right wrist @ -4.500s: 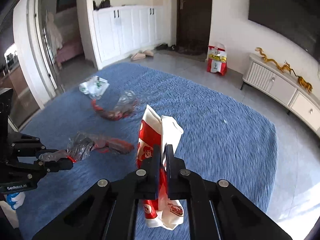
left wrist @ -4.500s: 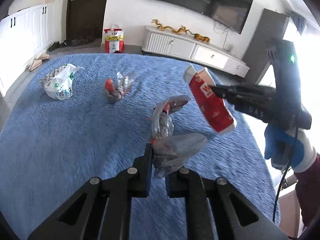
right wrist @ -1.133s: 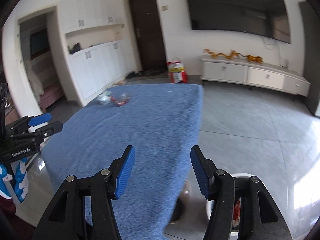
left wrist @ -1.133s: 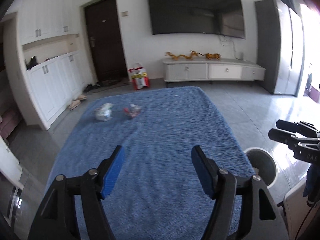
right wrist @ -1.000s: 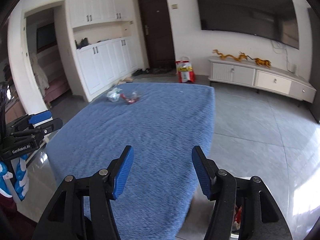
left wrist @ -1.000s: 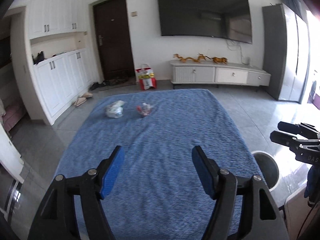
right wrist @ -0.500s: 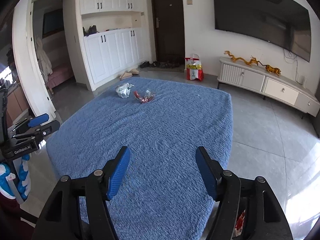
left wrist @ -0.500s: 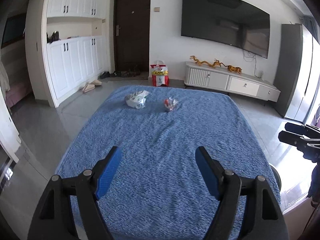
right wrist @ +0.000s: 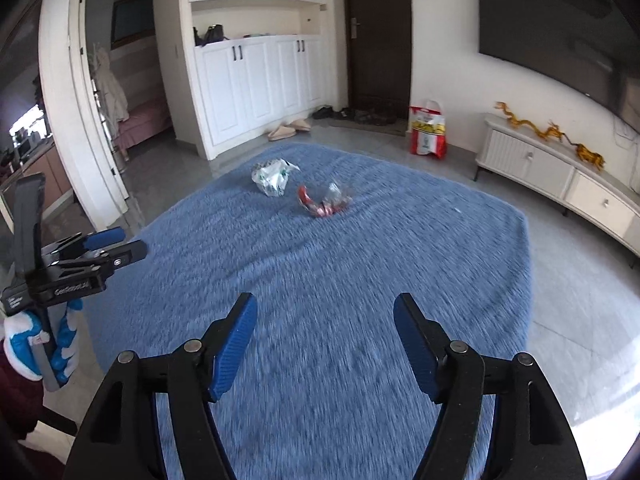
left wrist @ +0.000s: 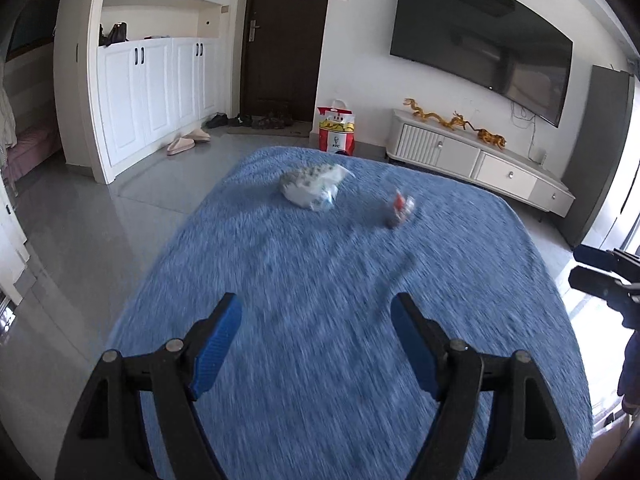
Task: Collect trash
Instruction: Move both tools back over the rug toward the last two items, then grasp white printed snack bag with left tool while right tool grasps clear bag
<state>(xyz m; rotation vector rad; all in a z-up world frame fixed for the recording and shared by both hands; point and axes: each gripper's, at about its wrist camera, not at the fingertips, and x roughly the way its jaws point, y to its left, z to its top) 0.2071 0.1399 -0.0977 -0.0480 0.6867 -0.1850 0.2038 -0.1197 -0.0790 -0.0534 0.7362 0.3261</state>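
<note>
**Reaching the last trash on the rug**

A white bag (left wrist: 310, 190) and a red wrapper (left wrist: 398, 209) lie side by side near the rug's (left wrist: 320, 320) far edge. Both the left gripper (left wrist: 316, 344) and right gripper (right wrist: 325, 346) are empty, jaws wide apart. Each piece should be approached low, one per gripper, and pinched at a raised fold.

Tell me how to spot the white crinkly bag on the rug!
Find the big blue rug that fills the floor. At its far end, toward the white cupboards, two bits of trash lie side by side. The white plastic bag is the pale, puffy left one; its neighbour is a clear wrapper with red.
</note>
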